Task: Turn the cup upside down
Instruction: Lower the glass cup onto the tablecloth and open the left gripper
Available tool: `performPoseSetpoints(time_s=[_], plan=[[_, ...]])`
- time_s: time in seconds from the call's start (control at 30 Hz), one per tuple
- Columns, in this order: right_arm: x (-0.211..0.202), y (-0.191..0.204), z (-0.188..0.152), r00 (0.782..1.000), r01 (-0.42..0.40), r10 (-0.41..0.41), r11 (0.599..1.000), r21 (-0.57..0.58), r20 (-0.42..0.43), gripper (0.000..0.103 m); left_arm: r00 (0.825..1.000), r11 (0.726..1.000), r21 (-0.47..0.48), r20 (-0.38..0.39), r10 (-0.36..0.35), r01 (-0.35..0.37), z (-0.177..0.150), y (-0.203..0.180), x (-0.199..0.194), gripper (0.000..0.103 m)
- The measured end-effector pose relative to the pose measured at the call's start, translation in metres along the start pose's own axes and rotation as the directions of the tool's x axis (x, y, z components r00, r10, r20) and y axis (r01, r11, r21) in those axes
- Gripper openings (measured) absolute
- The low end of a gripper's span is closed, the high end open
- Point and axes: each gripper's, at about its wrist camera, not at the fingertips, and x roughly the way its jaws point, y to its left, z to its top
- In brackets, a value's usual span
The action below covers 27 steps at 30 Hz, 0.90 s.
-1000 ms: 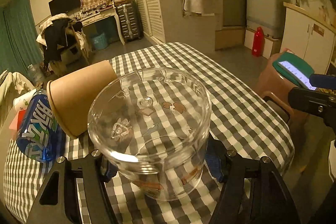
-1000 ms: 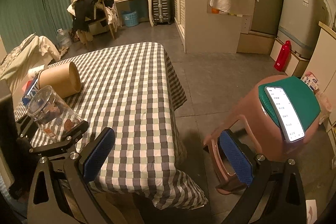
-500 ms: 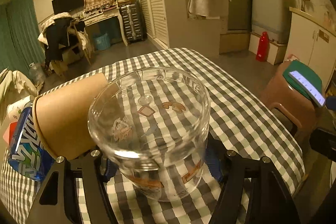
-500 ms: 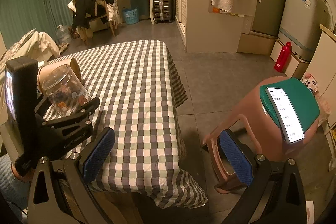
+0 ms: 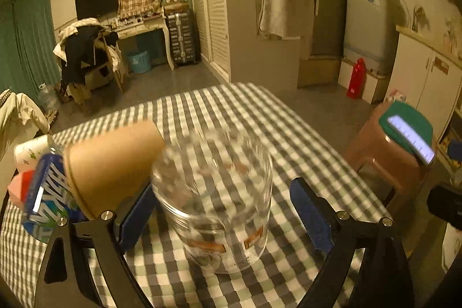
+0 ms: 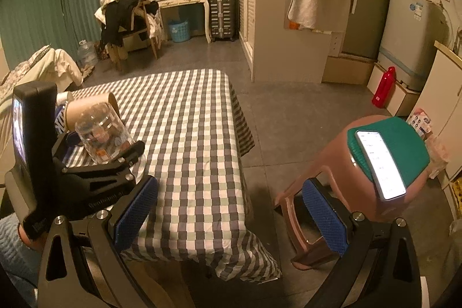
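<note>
A clear glass cup with small printed pictures stands mouth-down on the checked tablecloth. It is blurred in the left wrist view. My left gripper is open, its blue pads standing apart on either side of the cup. The cup also shows in the right wrist view, between the left gripper's black fingers. My right gripper is open and empty, held off the table's near right edge.
A brown paper cup lies on its side just left of the glass, touching the left pad. A blue packet lies behind it. A brown stool with a green cushion and a lit phone stands right of the table.
My left gripper has opened and let go of the glass cup, which now rests mouth-down on the cloth. The right gripper has barely moved.
</note>
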Motion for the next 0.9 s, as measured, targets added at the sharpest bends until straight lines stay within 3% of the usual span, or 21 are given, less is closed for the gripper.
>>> performPoseSetpoints(time_s=[0.23,0.43,0.67,0.9], plan=[[-0.028,0.007,0.005,0.998,-0.004,0.005,1.000,-0.018,0.066,0.100,0.994,0.998,-0.062,0.112,-0.002,0.009,0.023,0.021,-0.048,0.094],[-0.057,0.021,0.023,0.988,-0.063,0.071,0.996,-0.063,0.136,0.100,0.987,0.991,-0.131,0.160,0.021,0.000,0.031,0.043,-0.091,0.094],[-0.092,0.046,0.044,0.962,-0.115,0.139,0.987,-0.115,0.233,0.101,0.985,0.972,-0.231,0.148,0.086,-0.050,0.021,0.077,-0.139,0.094],[-0.102,0.072,0.033,0.938,-0.171,0.205,0.975,-0.141,0.280,0.101,0.978,0.941,-0.320,0.131,0.160,-0.111,-0.011,0.115,-0.169,0.094]])
